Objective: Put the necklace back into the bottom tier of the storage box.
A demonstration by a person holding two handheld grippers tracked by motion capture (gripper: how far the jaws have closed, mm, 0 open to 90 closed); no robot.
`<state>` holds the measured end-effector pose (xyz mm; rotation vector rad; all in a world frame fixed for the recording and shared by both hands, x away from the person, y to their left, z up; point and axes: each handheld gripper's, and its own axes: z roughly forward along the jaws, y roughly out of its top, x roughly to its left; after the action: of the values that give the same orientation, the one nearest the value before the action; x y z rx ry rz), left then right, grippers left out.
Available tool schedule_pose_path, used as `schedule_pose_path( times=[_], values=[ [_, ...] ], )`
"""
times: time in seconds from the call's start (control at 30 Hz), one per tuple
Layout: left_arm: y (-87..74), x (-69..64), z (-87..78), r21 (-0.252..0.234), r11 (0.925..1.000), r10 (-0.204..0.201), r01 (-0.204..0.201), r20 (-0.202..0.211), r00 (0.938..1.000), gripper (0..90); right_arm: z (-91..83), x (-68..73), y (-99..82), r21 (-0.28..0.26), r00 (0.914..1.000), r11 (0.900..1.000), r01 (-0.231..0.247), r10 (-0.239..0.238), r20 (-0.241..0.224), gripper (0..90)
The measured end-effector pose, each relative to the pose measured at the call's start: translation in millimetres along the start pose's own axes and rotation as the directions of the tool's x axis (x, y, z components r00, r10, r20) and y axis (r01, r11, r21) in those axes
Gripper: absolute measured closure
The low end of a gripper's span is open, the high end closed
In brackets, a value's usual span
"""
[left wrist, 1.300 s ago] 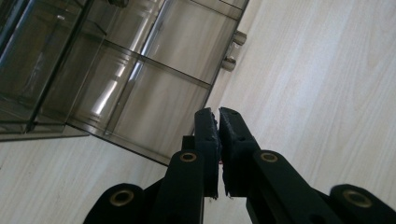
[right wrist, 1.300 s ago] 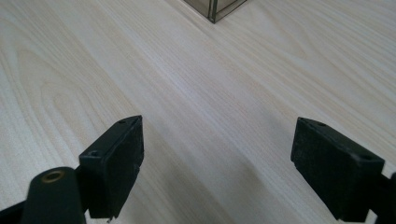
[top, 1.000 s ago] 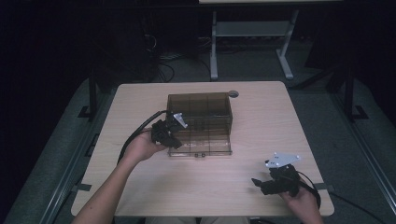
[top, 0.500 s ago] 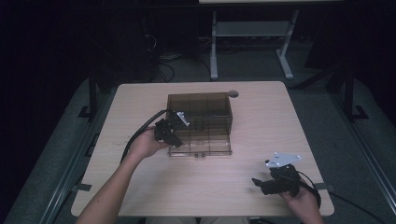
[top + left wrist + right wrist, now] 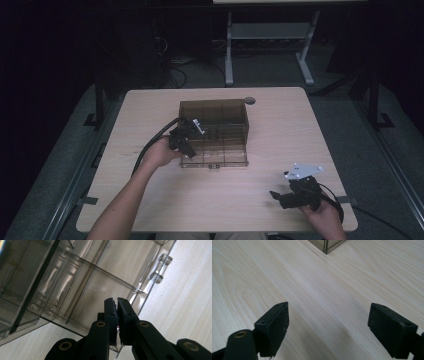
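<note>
at the middle of the worktop (image 5: 150, 110) sits a smoky transparent compartment box (image 5: 220, 112), its hinged lid (image 5: 222, 150) lying open flat toward the person at 6 o'clock of the box body. the left claw (image 5: 189, 150) is at the lid's near left corner, at roughly 8 o'clock of the box, and the left gripper view shows its jaws pressed together with a thin clear edge of the lid (image 5: 117, 350) seemingly caught between them; the grip looks narrow, right at the corner. dividers run through the plastic, and the compartments look empty as far as the tinted walls allow. two small latch tabs (image 5: 160, 268) sit on the lid's front edge.

the right claw (image 5: 280, 197) rests low over bare wood at about 4 o'clock of the box, well apart from it, jaws spread wide with nothing between them; a corner of the box (image 5: 327, 246) lies far ahead of it.

judging by this, the work is at an early stage: the lid is gripped but lies fully open, so swinging it over the body and pressing the latches is all left to do, if closing is the aim.
</note>
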<state>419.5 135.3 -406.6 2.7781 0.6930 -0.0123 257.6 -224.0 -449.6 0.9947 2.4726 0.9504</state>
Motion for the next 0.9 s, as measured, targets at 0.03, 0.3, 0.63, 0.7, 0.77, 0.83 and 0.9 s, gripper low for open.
schedule_pose_path(
  times=[0.03,0.3,0.63,0.7,0.77,0.83,0.9],
  values=[
    [0.0,0.0,0.0,0.0,1.0,0.0,0.0,0.0,1.0,86.0,0.0,0.0,0.0,0.0,1.0,1.0,0.0,0.0,0.0,16.6],
    [1.5,6.2,7.1,0.011,0.9997,-0.023,0.023,0.008,0.9997,86.0,0.4,-1.1,-0.5,-0.006,1.0,1.0,0.002,-0.002,0.0,16.6],
    [2.0,9.6,13.8,0.022,0.999,-0.04,0.04,0.02,0.999,85.9,-0.1,-1.8,-1.3,-0.007,1.0,1.0,-0.005,0.005,-0.002,16.6],
    [2.5,9.6,14.3,0.02,0.9988,-0.044,0.044,0.021,0.9988,83.8,-0.2,-2.1,-1.4,-0.002,1.0,1.0,-0.005,0.005,-0.002,16.6],
    [2.4,9.8,13.9,0.017,0.9988,-0.047,0.046,0.02,0.9987,81.0,0.1,-2.3,-1.1,-0.004,1.0,1.0,0.001,-0.001,-0.003,16.6],
    [1.9,8.6,12.0,0.011,0.9991,-0.041,0.041,0.011,0.9991,79.6,-0.6,-2.2,0.0,-0.004,0.9999,0.9999,0.012,-0.012,-0.002,16.6],
    [1.8,8.5,11.1,0.011,0.9992,-0.039,0.039,0.011,0.9992,79.6,-0.8,-2.0,-0.2,-0.004,1.0,1.0,0.009,-0.009,-0.004,16.6]
  ],
)
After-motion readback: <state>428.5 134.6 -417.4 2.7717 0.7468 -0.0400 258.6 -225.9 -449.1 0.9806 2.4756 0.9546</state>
